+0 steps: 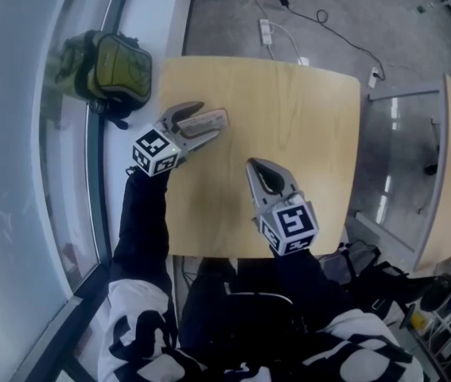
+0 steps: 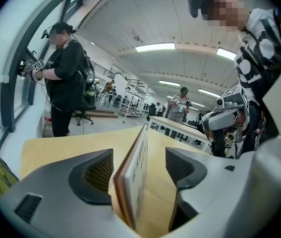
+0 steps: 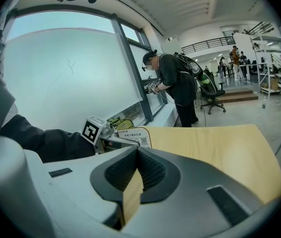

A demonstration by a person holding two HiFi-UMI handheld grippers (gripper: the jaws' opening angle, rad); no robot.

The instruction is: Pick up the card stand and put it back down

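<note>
The left gripper [image 1: 209, 113] has its jaws spread around the upright card stand [image 2: 132, 182] at the wooden table's [image 1: 305, 134] left side (seemingly grazing one pad, not pinched). The right gripper [image 1: 255, 165], nearer, is pressed together and empty.

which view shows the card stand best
The left gripper view: the card stand stands large and upright, edge-on, between the left gripper's open jaws, its print visible. The right gripper view shows its printed face small and far off; the head view shows only a blurred strip.
</note>
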